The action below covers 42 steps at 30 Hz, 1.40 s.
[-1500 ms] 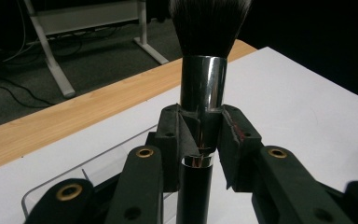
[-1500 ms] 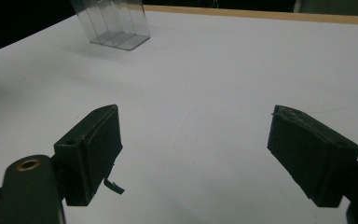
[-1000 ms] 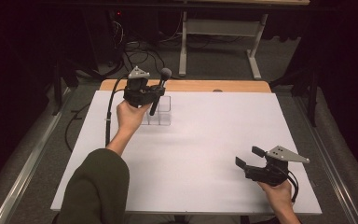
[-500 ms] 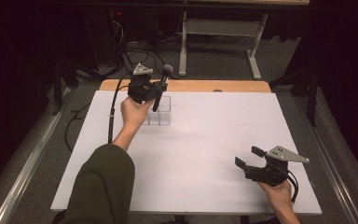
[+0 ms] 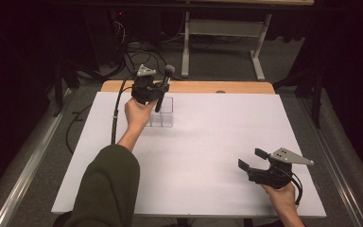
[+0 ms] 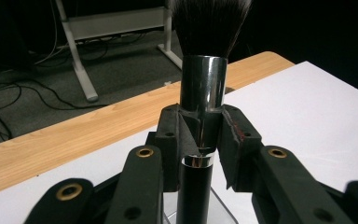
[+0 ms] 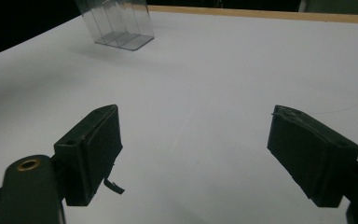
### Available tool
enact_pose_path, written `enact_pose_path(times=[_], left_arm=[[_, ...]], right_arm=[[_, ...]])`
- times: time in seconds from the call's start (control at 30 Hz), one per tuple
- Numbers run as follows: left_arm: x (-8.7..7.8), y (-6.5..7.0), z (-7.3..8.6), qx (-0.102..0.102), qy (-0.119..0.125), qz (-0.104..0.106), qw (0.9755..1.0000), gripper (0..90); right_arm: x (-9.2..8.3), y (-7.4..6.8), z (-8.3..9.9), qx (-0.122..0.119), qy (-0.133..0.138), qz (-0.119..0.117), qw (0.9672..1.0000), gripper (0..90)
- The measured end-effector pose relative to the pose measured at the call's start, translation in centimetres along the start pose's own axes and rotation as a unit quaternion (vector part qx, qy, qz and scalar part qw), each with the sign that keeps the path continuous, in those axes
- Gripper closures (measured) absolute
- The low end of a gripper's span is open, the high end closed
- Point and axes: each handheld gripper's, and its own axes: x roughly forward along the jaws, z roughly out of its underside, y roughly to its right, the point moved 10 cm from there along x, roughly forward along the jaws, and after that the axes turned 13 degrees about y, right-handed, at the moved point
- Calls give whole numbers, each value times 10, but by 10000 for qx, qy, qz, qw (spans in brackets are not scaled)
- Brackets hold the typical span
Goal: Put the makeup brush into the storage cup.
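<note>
- The makeup brush [image 6: 203,88] is standing nearly upright, bristles up, directly above the clear organizer [image 5: 161,113]; its black handle is pointing down toward one of the organizer's compartments, though I cannot tell whether the tip is inside yet.
- The left gripper [image 5: 150,91] is clamping the brush at the joint where the shiny metal ferrule is meeting the handle, with both pads pressing on it from either side.
- The brush is probably handling as a light, stiff thing: the handle and ferrule are looking smooth and likely slippery, while the bristle head is soft and easily bent, so the ferrule-to-handle joint is looking like the right place to be gripping.
- The organizer is looking like thin, light plastic that may be sliding or tipping if the handle is knocking its rim; nothing is bracing it.
- The organizer is sitting on the white table sheet [image 5: 217,142], just in front of the wooden table edge [image 5: 208,87] behind it.
- The right gripper [image 7: 193,158] is resting well away from the organizer, toward the person's side, with its jaws standing apart and nothing between them.
- Between the organizer and the right gripper nothing is standing in the way.
</note>
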Motion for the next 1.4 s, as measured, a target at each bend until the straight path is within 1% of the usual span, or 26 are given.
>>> enact_pose_path(times=[0.33,0.37,0.77,0.83,0.87,0.9,1.0,1.13,1.23,1.4], left_arm=[[3,-9,3,-13,11,-127,9999,706],[4,-9,3,-40,29,-142,9999,707],[4,-11,10,40,-70,-170,9998,706],[4,-11,11,10,-66,-179,9998,706],[3,-12,13,39,-110,-175,9998,706],[3,-12,14,19,-109,-188,9998,706],[1,-13,15,56,-155,-183,9997,706],[1,-12,16,85,-170,-190,9996,706],[1,-12,18,145,-190,-209,9995,705],[-1,-13,25,166,-236,-240,9993,705]], right_arm=[[0,-1,0,-4,12,-12,10000,187],[0,-1,0,-3,11,-12,10000,187],[0,-2,0,8,-11,-19,10000,188],[0,-2,0,3,-10,-22,10000,187],[0,-2,0,-2,-15,-23,10000,187],[0,-2,1,0,-17,-23,10000,188],[0,-2,0,-17,-12,-32,10000,187],[0,-2,1,-14,-18,-41,10000,188],[0,-3,1,5,-25,-38,10000,187],[0,-3,1,-16,-24,-41,10000,187]])
